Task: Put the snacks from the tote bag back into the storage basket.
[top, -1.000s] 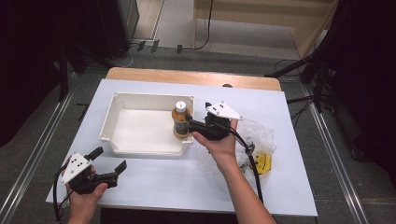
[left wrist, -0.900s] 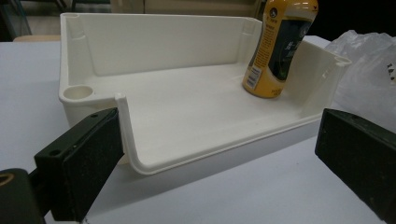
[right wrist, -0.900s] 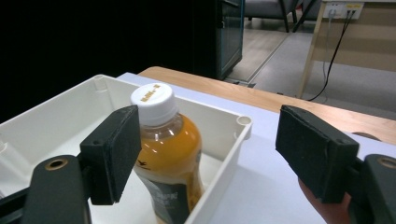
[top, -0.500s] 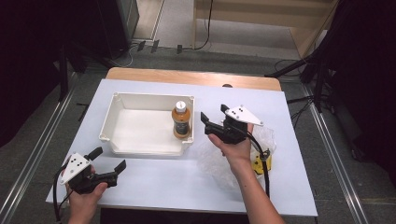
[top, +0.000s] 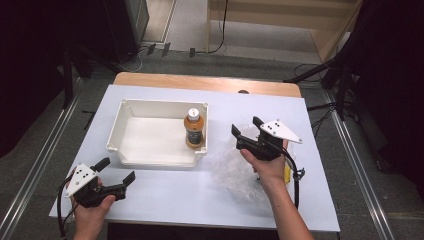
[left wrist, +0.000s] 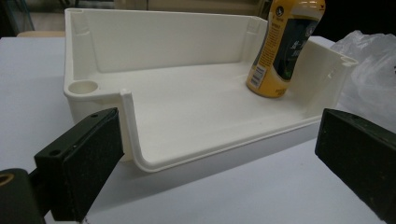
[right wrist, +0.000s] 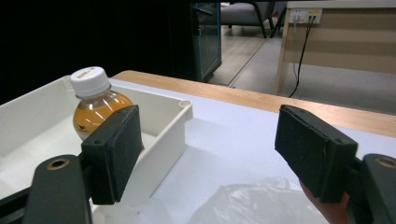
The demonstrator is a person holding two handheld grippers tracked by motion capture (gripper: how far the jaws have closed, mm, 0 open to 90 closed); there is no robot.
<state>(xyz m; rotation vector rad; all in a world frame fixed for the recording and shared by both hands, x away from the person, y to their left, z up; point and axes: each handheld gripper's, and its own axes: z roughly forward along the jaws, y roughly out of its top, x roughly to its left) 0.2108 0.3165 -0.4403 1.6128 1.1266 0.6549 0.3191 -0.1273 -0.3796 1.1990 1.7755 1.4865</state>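
Note:
An orange drink bottle (top: 194,129) with a white cap stands upright in the white tray (top: 150,137), against its right wall. My right gripper (top: 246,127) is open to the right of the tray, above a clear plastic bag (top: 232,172), with nothing between its jaws. In the right gripper view the bottle (right wrist: 93,105) shows behind the left pad, apart from my gripper (right wrist: 205,144). My left gripper (top: 117,170) rests open near the table's front left, facing the tray's cut-out front wall (left wrist: 135,135). In the left gripper view the bottle (left wrist: 280,46) stands at the tray's far right.
The crumpled bag (right wrist: 252,205) lies right of the tray on the white table (top: 165,195). Something yellow (top: 287,172) peeks out under the right hand. A wooden strip (top: 210,82) runs along the table's far edge. Metal rails flank the table.
The right gripper let go of the bottle, left it standing in the tray and drew back to the right, over the bag. The left gripper stayed put.

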